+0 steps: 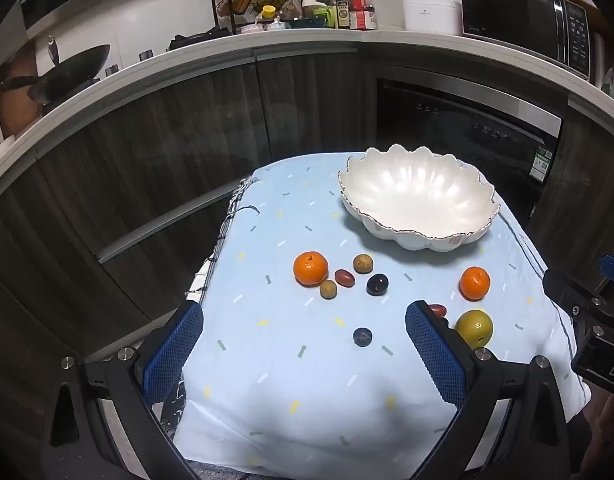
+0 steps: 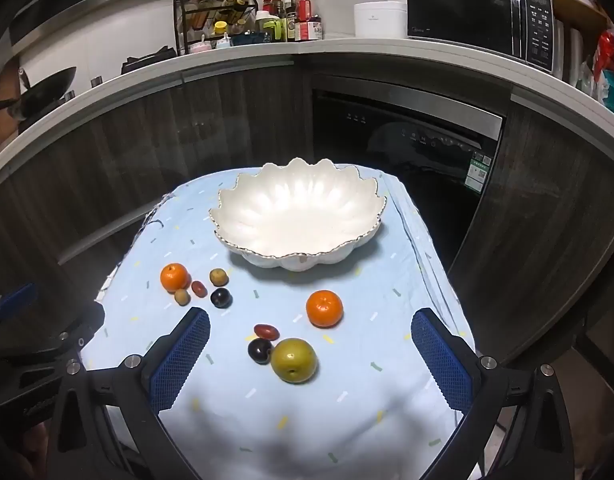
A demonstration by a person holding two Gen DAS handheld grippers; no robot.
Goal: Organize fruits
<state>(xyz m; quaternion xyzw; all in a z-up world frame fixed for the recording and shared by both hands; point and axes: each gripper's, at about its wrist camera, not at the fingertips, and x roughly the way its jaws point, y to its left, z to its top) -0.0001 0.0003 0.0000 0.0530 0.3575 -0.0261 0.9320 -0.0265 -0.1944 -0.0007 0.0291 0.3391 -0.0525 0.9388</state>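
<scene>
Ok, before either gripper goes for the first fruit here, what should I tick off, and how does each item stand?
1. White scalloped bowl empty and upright: ok.
2. Left gripper open, nothing between its fingers: ok.
3. Right gripper open, nothing held: ok.
4. All fruit out on the blue cloth, none in the bowl yet: ok.
5. Green pear free to grasp: not ok, a dark plum touches its left side and a red date lies close behind.
6. Right-hand mandarin standing apart from the other fruit: ok, probably the easiest first pick for the right gripper.
</scene>
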